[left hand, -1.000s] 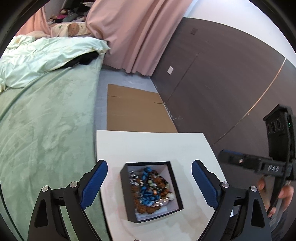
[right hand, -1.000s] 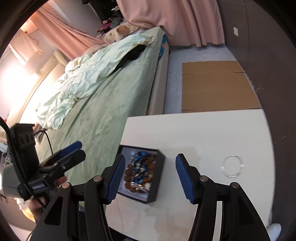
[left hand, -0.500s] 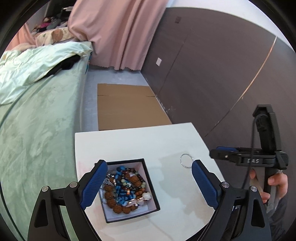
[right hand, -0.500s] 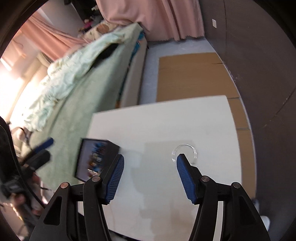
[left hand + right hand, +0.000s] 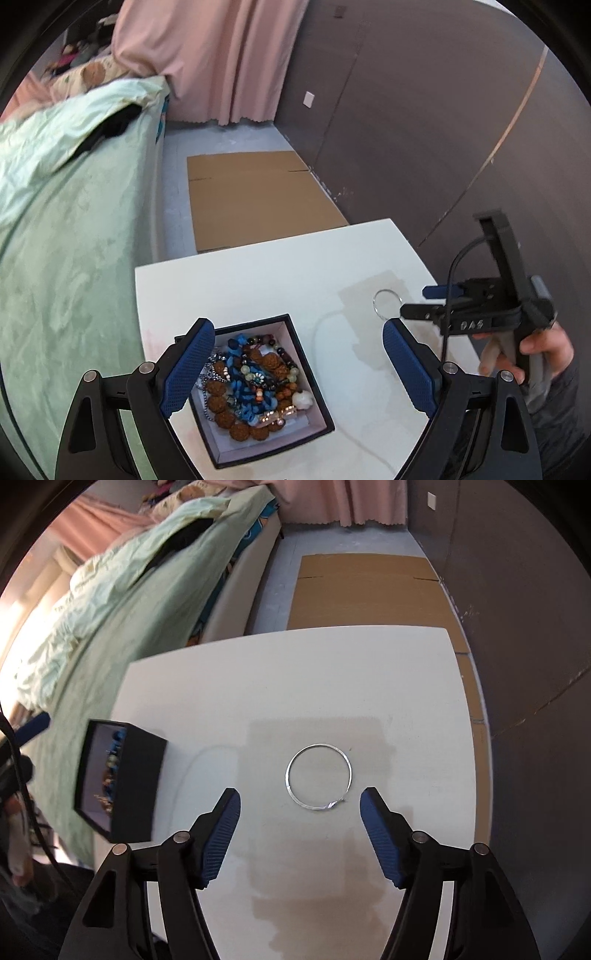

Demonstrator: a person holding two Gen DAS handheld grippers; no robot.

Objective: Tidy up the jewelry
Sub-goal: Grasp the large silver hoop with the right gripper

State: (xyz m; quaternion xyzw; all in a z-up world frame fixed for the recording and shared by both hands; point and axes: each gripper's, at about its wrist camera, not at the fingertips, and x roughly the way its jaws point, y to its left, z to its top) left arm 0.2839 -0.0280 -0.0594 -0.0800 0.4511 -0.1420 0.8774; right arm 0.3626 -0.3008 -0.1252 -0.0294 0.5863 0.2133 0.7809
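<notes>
The left gripper (image 5: 298,363), black with blue ribbed pads, sits low in the left wrist view with its jaws wide apart and nothing between them. Below and between its fingers, in the lower centre of that frame, stands a square black box with a pale lining (image 5: 314,373), heaped with jewelry: brown seed beads, blue beads, a chain and mixed coloured strands (image 5: 251,384). The box rests on a white rectangular worktop (image 5: 258,280), near its left edge.

At the right of the same frame a thin silver wire bangle (image 5: 386,303) lies flat on the worktop, well apart from the box, on a faint darker patch of the surface. The right gripper (image 5: 417,302) is seen here from the side, held in a hand (image 5: 535,350) at the right edge, with its tips just beside the bangle.

In the right wrist view the right gripper (image 5: 300,803) has its jaws spread wide, empty, and the bangle (image 5: 318,775) lies in the centre of the frame just ahead of the gap between the fingers. The box (image 5: 138,775) shows at the left of that frame.

A green-covered bed (image 5: 66,258) fills the left side, and flat brown cardboard (image 5: 255,195) lies on the floor beyond the worktop.
</notes>
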